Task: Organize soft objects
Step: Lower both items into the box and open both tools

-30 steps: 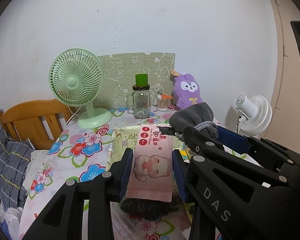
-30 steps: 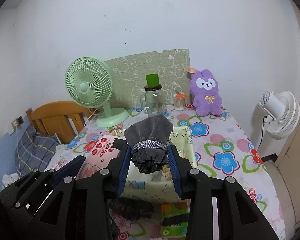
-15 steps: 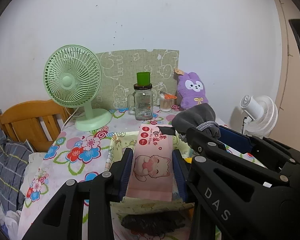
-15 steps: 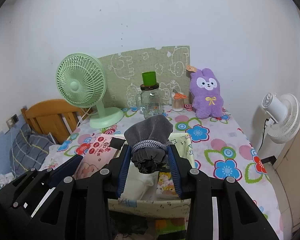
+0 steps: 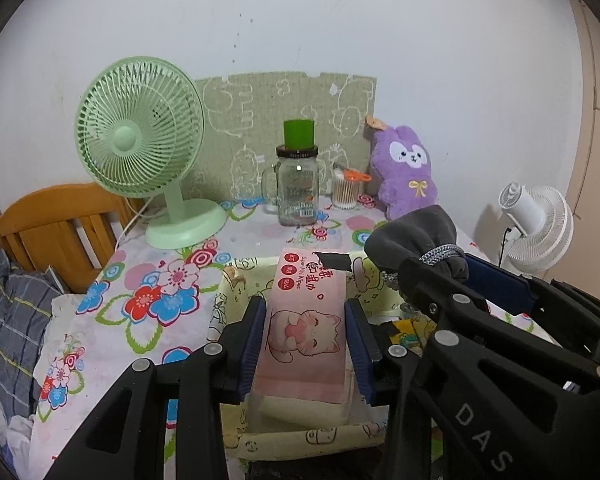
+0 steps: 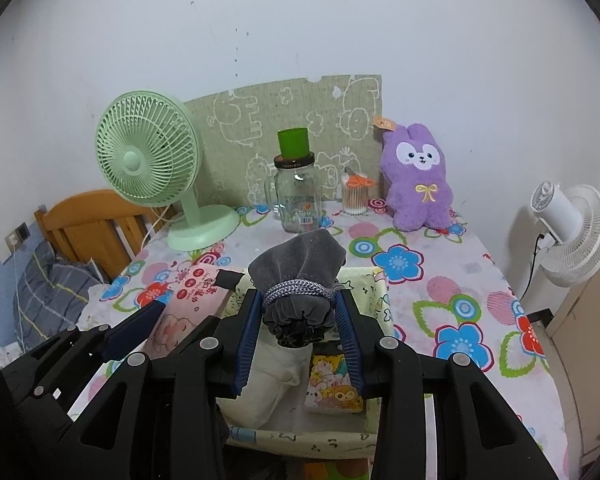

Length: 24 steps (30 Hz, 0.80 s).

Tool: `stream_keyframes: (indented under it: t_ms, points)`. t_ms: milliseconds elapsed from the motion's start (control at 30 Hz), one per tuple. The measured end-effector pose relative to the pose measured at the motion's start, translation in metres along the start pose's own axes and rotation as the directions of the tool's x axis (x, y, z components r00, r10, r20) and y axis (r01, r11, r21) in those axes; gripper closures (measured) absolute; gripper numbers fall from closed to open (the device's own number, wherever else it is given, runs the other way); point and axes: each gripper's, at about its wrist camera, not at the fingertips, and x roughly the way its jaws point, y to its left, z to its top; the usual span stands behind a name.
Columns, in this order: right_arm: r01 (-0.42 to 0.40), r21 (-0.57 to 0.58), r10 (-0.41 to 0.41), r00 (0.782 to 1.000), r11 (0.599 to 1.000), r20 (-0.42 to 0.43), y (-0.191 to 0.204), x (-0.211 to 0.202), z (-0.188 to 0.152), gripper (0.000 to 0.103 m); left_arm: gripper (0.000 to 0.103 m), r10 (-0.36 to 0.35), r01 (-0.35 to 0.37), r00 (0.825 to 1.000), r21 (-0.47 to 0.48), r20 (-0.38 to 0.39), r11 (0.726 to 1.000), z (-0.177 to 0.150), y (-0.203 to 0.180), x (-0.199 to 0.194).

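Holding a pink wet-wipes pack (image 5: 305, 330) low in the centre of the left wrist frame, my left gripper (image 5: 306, 344) is clamped on its two long sides, and the pack hangs over the pale yellow fabric basket (image 5: 300, 442) below it. My right gripper (image 6: 299, 322) grasps a grey drawstring pouch (image 6: 298, 276) at its corded neck, in the middle of the right wrist frame, above the same basket (image 6: 300, 438). Inside the basket I see a cream cloth bundle (image 6: 268, 388) and a small cartoon-printed pack (image 6: 332, 386) side by side. Toward the top of both frames, at the far edge of the flowered tabletop (image 6: 440, 280), stand a green fan (image 6: 150, 156), a glass jar (image 6: 298, 196) with a green cup on it, and a purple plush bunny (image 6: 418, 184).
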Motion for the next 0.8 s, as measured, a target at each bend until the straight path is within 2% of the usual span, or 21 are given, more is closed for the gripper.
stream_keyframes:
  t_ms: [200,233,267,333,467,600,667,733,800]
  points:
    - [-0.021,0.001,0.021,0.999,1.0,-0.031,-0.001,0.016,-0.002,0.061,0.061,0.006,-0.007,0.999,-0.01,-0.05,1.0,-0.002,0.004,0.016]
    - [-0.029,0.002,0.029,0.999,1.0,-0.029,-0.001,0.018,-0.003,0.061,0.057,0.005,-0.006,0.999,-0.014,-0.053,1.0,-0.002,0.004,0.017]
    - [-0.033,0.002,0.033,0.999,0.999,-0.029,-0.001,0.02,-0.003,0.061,0.045,0.005,-0.006,0.998,-0.017,-0.057,1.0,-0.002,0.006,0.019]
    - [-0.036,-0.002,0.036,0.999,0.999,-0.03,0.0,0.023,-0.003,0.061,0.031,-0.002,0.0,0.998,-0.023,-0.061,1.0,-0.003,0.007,0.021]
    - [-0.057,-0.004,0.057,0.998,0.998,-0.037,0.002,0.029,-0.003,0.061,0.025,-0.007,0.006,0.998,-0.022,-0.068,1.0,-0.004,0.009,0.022]
    - [-0.092,-0.006,0.092,0.994,0.996,-0.051,0.003,0.033,-0.003,0.059,0.024,-0.007,0.005,0.997,-0.022,-0.074,1.0,-0.006,0.01,0.022]
    - [-0.098,-0.009,0.097,0.994,0.995,-0.054,0.004,0.033,-0.002,0.048,0.024,-0.009,0.007,0.997,-0.024,-0.075,1.0,-0.006,0.011,0.021]
    - [-0.084,-0.015,0.083,0.996,0.996,-0.038,0.005,0.03,-0.002,0.025,0.023,-0.013,0.011,0.997,-0.024,-0.072,1.0,-0.005,0.011,0.019]
    - [-0.083,-0.014,0.083,0.996,0.996,-0.024,0.005,0.026,-0.001,0.023,0.022,-0.015,0.013,0.998,-0.024,-0.063,1.0,-0.004,0.01,0.015]
